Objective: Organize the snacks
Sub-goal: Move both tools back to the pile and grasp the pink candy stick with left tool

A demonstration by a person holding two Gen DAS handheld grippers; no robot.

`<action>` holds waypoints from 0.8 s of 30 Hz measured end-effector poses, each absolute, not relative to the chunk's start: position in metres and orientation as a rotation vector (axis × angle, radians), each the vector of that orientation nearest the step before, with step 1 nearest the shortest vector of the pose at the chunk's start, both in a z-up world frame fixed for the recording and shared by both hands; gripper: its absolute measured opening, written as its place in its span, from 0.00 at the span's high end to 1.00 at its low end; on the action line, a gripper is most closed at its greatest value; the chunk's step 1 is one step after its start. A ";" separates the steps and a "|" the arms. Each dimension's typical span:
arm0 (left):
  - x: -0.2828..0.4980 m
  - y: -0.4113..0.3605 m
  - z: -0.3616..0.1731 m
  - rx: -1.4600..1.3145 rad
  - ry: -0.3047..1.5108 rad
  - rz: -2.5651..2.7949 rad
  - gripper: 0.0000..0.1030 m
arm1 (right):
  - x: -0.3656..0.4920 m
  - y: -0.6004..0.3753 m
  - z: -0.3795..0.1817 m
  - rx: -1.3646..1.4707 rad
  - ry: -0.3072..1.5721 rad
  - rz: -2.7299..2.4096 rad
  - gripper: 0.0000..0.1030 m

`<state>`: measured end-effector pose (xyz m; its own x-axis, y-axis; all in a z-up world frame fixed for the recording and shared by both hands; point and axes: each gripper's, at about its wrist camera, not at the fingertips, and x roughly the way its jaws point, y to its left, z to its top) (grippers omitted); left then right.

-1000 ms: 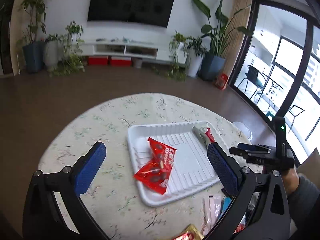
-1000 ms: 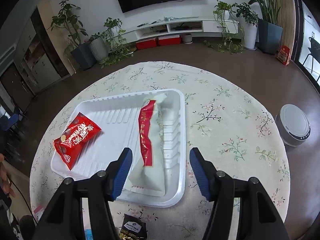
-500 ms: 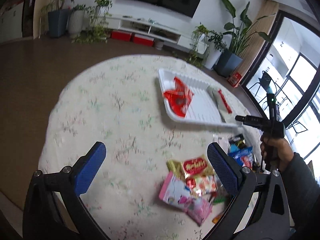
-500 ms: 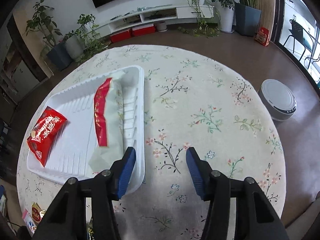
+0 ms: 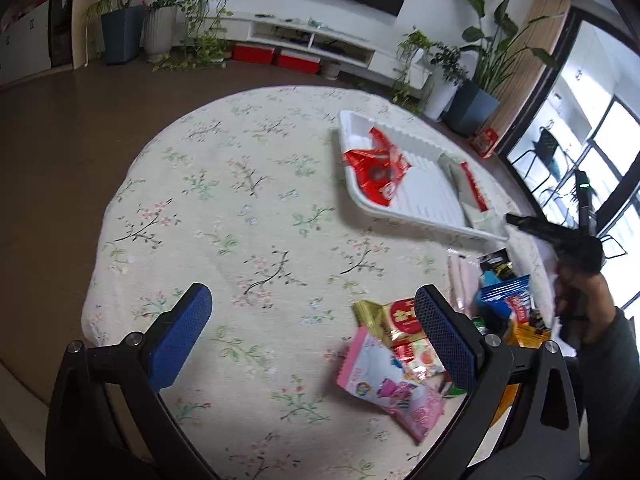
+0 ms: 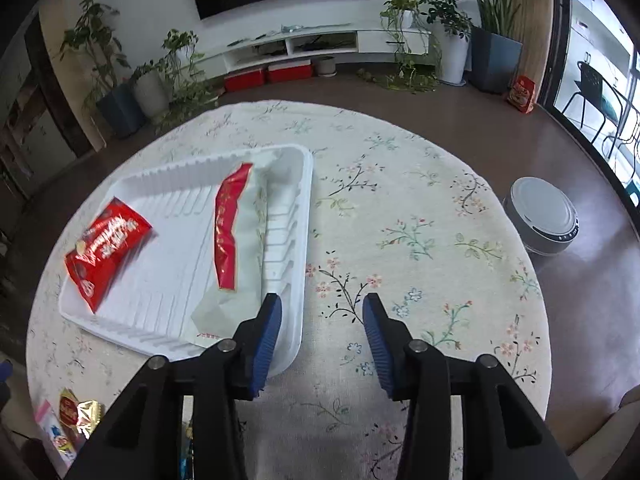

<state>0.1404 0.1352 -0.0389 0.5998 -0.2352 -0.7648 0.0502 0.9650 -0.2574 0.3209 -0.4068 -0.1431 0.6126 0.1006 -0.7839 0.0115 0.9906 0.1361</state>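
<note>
Two red-wrapped snack packets lie in the white tray.

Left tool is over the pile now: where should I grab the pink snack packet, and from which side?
Take the pink snack packet by its free left edge, coming from above with the open left tool. It lies flat on the tablecloth; its right side is tucked under the gold-and-red packet.
</note>
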 end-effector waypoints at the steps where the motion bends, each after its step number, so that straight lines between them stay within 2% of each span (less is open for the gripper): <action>1: 0.142 0.136 -0.041 -0.214 0.935 -0.158 0.00 | 0.312 -0.411 -0.135 0.156 0.883 0.057 0.40; 4: 0.142 0.131 -0.046 -0.202 0.989 -0.142 0.00 | 0.276 -0.425 -0.115 0.257 0.827 0.090 0.23; 9: 0.110 0.106 -0.054 -0.207 1.048 -0.117 0.00 | 0.203 -0.420 -0.095 0.365 0.766 0.168 0.13; 17: 0.080 0.066 -0.083 -0.243 1.065 -0.061 0.02 | 0.137 -0.374 -0.104 0.295 0.725 0.221 0.16; 20: 0.084 0.060 -0.089 -0.280 1.071 -0.078 0.18 | 0.126 -0.364 -0.108 0.284 0.726 0.241 0.20; 22: 0.089 0.058 -0.093 -0.296 1.090 -0.072 0.33 | 0.122 -0.360 -0.109 0.281 0.732 0.253 0.21; 24: 0.093 0.055 -0.094 -0.280 1.084 -0.058 0.33 | 0.120 -0.359 -0.111 0.282 0.738 0.260 0.21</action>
<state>0.0932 0.0554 -0.0936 0.4700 -0.1836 -0.8634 -0.0899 0.9631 -0.2537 0.1201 -0.3592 -0.1114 0.7114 0.3292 -0.6209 -0.1326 0.9305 0.3414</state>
